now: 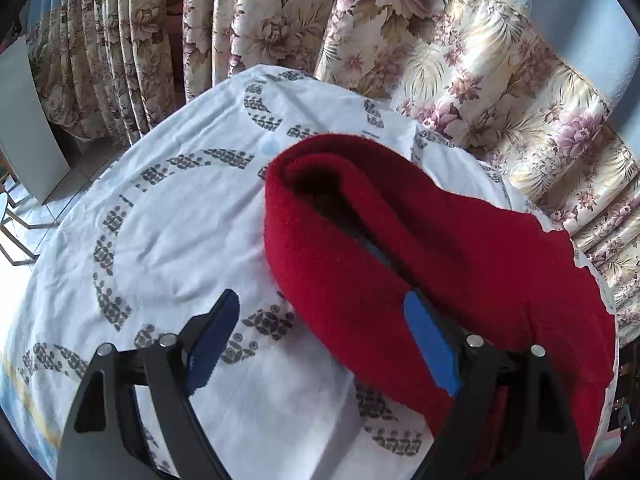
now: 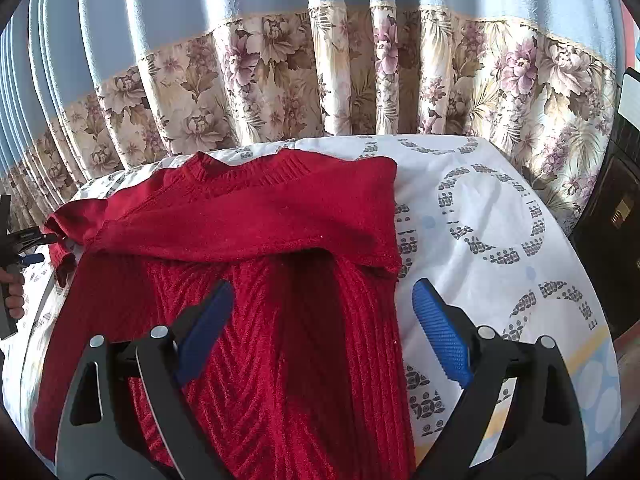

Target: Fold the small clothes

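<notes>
The red knitted sweater point(image 2: 256, 280) lies on the cloth-covered table point(image 2: 500, 208), its top folded over near the far edge. Both the left gripper point(image 1: 320, 320) and the right gripper point(image 2: 324, 320) gape wide, holding nothing. A shallow pinch at the loose sleeve could drag the fold askew.

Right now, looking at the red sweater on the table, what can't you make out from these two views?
- Sweater hem: right wrist view, cut off by the bottom edge and the right tool.
- Sweater's far sleeve: left wrist view, hidden under the rolled fold.
- Left tool: in the right wrist view only a sliver shows at the left edge.
- Table legs: both views, covered by the cloth.
</notes>
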The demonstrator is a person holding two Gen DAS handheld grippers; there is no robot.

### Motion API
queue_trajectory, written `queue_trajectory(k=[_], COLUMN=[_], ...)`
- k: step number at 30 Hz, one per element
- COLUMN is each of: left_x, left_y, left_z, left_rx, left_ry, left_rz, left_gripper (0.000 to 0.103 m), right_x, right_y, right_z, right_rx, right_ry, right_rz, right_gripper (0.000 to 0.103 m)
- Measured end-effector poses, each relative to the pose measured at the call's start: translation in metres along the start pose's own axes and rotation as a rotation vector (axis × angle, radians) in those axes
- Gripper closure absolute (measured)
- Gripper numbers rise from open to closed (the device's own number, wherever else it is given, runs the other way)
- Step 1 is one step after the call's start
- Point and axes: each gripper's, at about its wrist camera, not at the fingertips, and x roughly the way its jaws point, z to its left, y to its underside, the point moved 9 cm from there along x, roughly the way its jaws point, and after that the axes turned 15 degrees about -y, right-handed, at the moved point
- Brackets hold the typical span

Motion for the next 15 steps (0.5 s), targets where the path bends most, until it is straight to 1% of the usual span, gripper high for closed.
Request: queue_trajectory(k=[1,2,3,4,5,6,9,11,15], left_x=[0.0,0.001,0.002,0.001,-0.001,-0.003,-0.013,-0.02,-0.03], left_y=[-0.001,-0.002,-0.003,-0.005,-0.007,-0.008,-0.013,-0.018,-0.03], left_z=[0.0,0.001,0.0,0.002,0.004,0.005,0.013,0.022,0.046], left_rx=[-0.006,0.0,0.007,0.008,0.01,0.02,0.02,0.014,-0.012], left_ry=[0.01,0.016,0.026,0.031,0.029,0.024,0.014,0.005,-0.014], left_rz=[-0.007,-0.005,-0.002,-0.005,-0.016,-0.027,-0.061,-0.083,-0.101], left_gripper=[0.039,0.055,0.066,0.071,0.08,0.087,0.09,0.091,0.091], right_x=[0.001,0.001,0.002,0.002,0.003,0.004,0.006,0.007,0.01], right_y=[0.0,0.0,0.0,0.001,0.001,0.001,0.003,0.003,0.003], right_z=[0.0,-0.001,-0.001,-0.002,-0.002,-0.002,-0.002,-0.002,0.0], right_rx=[0.001,0.002,0.003,0.003,0.005,0.007,0.008,0.008,0.004], right_ry=[0.0,-0.002,-0.002,0.0,-0.004,-0.007,-0.01,-0.012,-0.018], right_rz=[0.001,0.003,0.003,0.004,0.005,0.006,0.008,0.01,0.012], right_gripper=[0.012,0.012,0.012,0.012,0.012,0.012,0.012,0.012,0.012])
